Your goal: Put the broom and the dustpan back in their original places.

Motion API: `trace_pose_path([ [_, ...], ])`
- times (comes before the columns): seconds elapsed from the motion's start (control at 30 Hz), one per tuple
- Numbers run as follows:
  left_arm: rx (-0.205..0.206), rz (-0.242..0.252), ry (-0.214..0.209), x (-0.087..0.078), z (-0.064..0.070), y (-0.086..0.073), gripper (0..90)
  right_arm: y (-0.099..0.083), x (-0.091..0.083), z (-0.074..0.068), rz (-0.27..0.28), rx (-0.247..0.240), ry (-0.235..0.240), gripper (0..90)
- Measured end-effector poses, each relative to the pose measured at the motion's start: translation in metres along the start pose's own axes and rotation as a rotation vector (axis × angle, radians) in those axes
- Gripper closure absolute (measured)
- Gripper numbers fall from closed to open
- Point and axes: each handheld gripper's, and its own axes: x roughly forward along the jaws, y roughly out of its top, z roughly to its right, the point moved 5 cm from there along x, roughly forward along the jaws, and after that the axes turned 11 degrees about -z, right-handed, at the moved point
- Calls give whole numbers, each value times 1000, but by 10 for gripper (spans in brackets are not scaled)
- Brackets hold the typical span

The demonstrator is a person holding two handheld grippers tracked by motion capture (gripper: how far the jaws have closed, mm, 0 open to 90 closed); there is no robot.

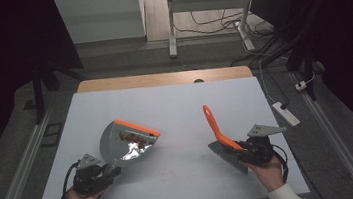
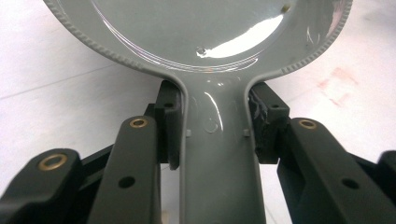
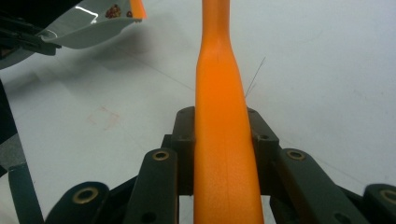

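Observation:
A grey dustpan [image 1: 119,145] with an orange front lip [image 1: 137,128] hangs tilted over the left part of the white table [image 1: 175,104]. Small reddish-brown bits [image 1: 136,139] lie inside it by the lip. My left gripper [image 1: 113,171] is shut on its grey handle [image 2: 215,140], with the pan's bowl [image 2: 210,37] just beyond the jaws. My right gripper [image 1: 244,149] is shut on an orange brush handle [image 3: 219,93]. The brush's grey bristles [image 1: 226,156] touch the table at the right, and the handle tip [image 1: 207,110] points away. In the right gripper view the dustpan [image 3: 88,28] sits at the upper left.
A faint reddish smudge [image 3: 105,116] marks the table between the two tools. The table's far wooden edge [image 1: 162,78] borders a floor with desk legs [image 1: 171,29] and cables. A white power strip [image 1: 287,113] lies off the right edge.

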Motion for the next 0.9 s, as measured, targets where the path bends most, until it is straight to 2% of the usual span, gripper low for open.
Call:
trace_pose_path([
  [0.1,-34,1,13,0,-5,-2,621,-1,2,2,-18,10,16,701],
  [0.17,-73,0,34,0,-9,-4,621,-2,6,4,-43,41,40,700],
  [0.23,-109,-2,56,1,-13,-6,620,-3,9,4,-61,51,56,700],
  [0.3,-121,-9,82,2,-16,-7,620,-4,12,5,-84,65,57,700],
  [0.5,-171,-29,104,10,-23,-7,620,-8,15,12,-113,110,62,700],
  [0.6,-201,-45,115,14,-25,-7,620,-12,20,20,-156,145,44,700],
  [0.7,-217,-61,116,18,-25,-8,620,-13,21,26,-156,156,29,699],
  [0.83,-235,-84,127,24,-25,-8,619,-13,23,31,-175,141,-25,655],
  [0.9,-228,-88,133,25,-25,-8,617,-13,24,34,-189,126,-69,619],
])
